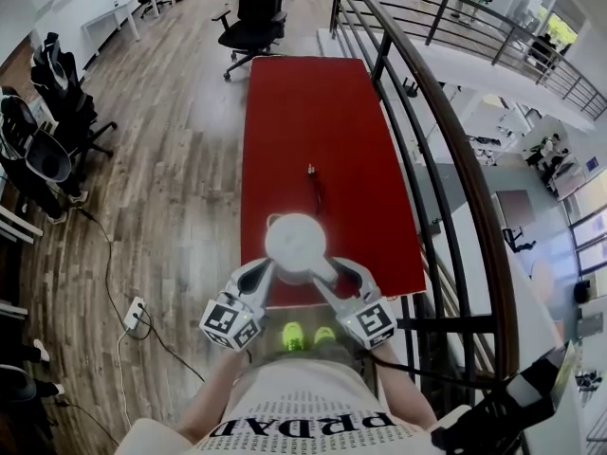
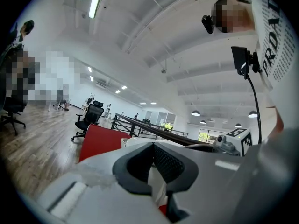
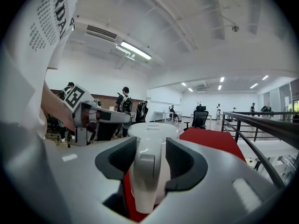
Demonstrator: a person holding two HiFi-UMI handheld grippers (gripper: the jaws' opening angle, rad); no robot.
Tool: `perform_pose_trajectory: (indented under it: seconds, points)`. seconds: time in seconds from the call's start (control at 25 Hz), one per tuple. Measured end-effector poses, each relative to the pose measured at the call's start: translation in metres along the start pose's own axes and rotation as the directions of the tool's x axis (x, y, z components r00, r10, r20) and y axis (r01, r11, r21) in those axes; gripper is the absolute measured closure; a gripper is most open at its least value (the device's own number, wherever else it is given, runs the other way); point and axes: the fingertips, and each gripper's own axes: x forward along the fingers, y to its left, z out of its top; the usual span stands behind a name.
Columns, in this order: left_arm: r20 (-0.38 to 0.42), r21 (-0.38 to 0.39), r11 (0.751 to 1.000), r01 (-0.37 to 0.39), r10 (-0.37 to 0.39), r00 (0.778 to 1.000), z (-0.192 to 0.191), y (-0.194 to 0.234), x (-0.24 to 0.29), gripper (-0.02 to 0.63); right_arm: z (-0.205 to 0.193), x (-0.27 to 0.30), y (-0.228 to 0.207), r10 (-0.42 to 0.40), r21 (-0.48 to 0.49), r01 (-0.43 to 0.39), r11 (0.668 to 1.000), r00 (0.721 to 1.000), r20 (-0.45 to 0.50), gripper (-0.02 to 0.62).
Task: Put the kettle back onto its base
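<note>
Open-plan office on an upper floor. Past the fingers [image 1: 252,277] is a red table [image 1: 313,140] with a black swivel chair [image 1: 256,8] beyond. Left of them are wood floor [image 1: 171,159], more office chairs [image 1: 52,112] and white desks [image 1: 119,12]. To the right, a railing [image 1: 446,140] overlooks a lower level. Strip lights [image 3: 135,50] run overhead.

Your kettle [image 1: 295,245] is white and sits on a plain red table [image 1: 322,121]. Your left gripper [image 1: 267,271] and right gripper [image 1: 332,273] are grey with black pads [image 3: 184,160], and each carries a black-and-white square-patterned cube [image 1: 230,322]. The floor [image 1: 171,159] is brown wood plank, and your shoes [image 1: 308,334] are neon yellow-green.
</note>
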Motion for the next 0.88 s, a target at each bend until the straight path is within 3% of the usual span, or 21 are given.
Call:
perform_pose_trajectory:
  seconds: [0.2,0.4,0.72,0.88]
  points:
    - [0.027,0.019,1.0,0.023,-0.023,0.999,0.017,-0.005,0.01,0.611,0.04,-0.001,-0.001,0.021,-0.076,-0.018,0.997,0.999,0.047,0.397]
    - [0.065,0.034,0.999,0.034,-0.036,0.997,0.039,-0.005,0.021,0.611,0.061,0.007,-0.006,0.026,-0.079,-0.021,0.997,0.997,0.069,0.414]
    - [0.094,0.053,0.997,0.062,-0.067,0.993,0.061,-0.019,0.034,0.611,0.078,0.016,-0.004,-0.001,-0.077,0.007,0.997,0.997,0.076,0.569]
    - [0.1,0.062,0.995,0.083,-0.088,0.991,0.064,-0.029,0.039,0.611,0.089,0.015,-0.009,-0.026,-0.057,0.032,0.998,0.994,0.106,0.581]
